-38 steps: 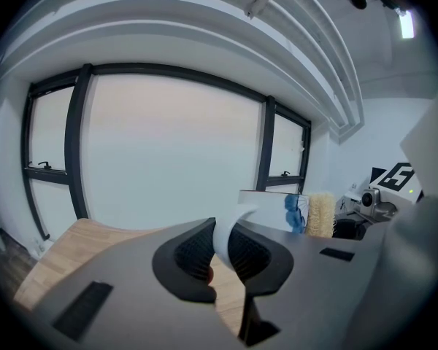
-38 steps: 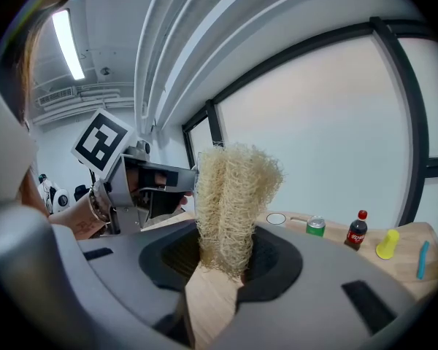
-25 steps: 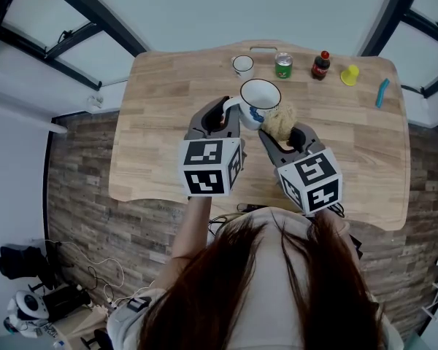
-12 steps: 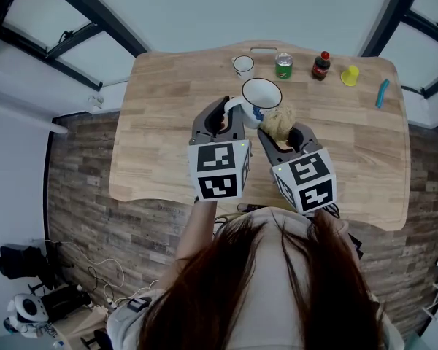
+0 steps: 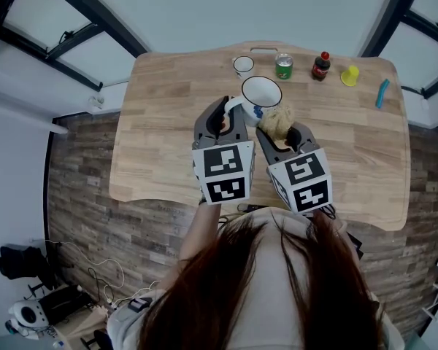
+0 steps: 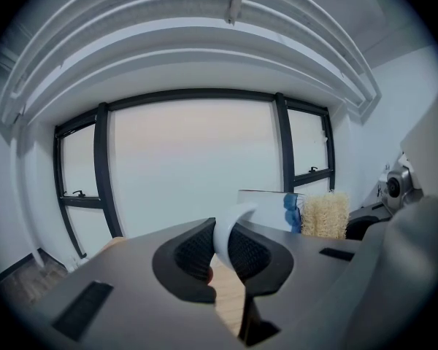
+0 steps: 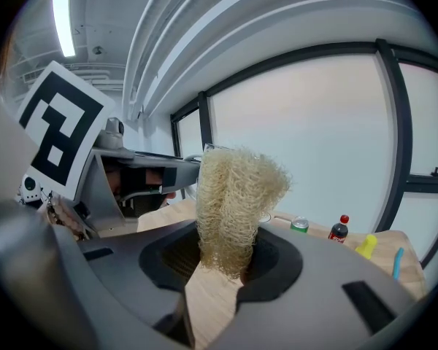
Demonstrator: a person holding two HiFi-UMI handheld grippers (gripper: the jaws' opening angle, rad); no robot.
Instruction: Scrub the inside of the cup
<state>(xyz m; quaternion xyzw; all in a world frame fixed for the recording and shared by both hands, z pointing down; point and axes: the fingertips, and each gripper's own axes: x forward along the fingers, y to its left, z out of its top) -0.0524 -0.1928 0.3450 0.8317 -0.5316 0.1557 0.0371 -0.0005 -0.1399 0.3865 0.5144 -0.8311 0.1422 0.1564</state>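
Head view, looking steeply down: a person with long dark hair (image 5: 255, 283) holds two grippers over a light wooden table (image 5: 160, 122), each carrying a cube of black-and-white square markers (image 5: 223, 172); the markers bear patterns only, no letters.

The left gripper (image 5: 223, 119) has its jaws closed on the curved handle of a white ceramic mug with a blue motif (image 5: 260, 97). The left gripper view shows the handle pinched between the ribbed pads of that gripper (image 6: 217, 250). The mug sits just ahead of it, mouth up, its inside plain white.

The right gripper (image 5: 281, 133) clamps a pale straw-coloured loofah scrubber (image 5: 277, 121). In the right gripper view its jaws (image 7: 223, 257) squeeze the lower end while the fibrous scrubber (image 7: 233, 210) stands up past the tips. It lies outside the mug, just beside the mug's wall on the right gripper's side; whether they touch cannot be told.

Beyond both grippers, along the far edge, stand a small white cup (image 5: 242, 65), a green drinks can (image 5: 283, 65) and a red-capped bottle of dark liquid (image 5: 320, 65); their labels are too small to read. Further to the right gripper's side lie a small yellow object (image 5: 350, 74) and a blue stick-shaped item (image 5: 382, 92).

Grey-brown patterned flooring (image 5: 80, 195) surrounds the table. Black-framed windows (image 6: 102, 173) fill the wall ahead of the left gripper, under a pale ribbed ceiling.
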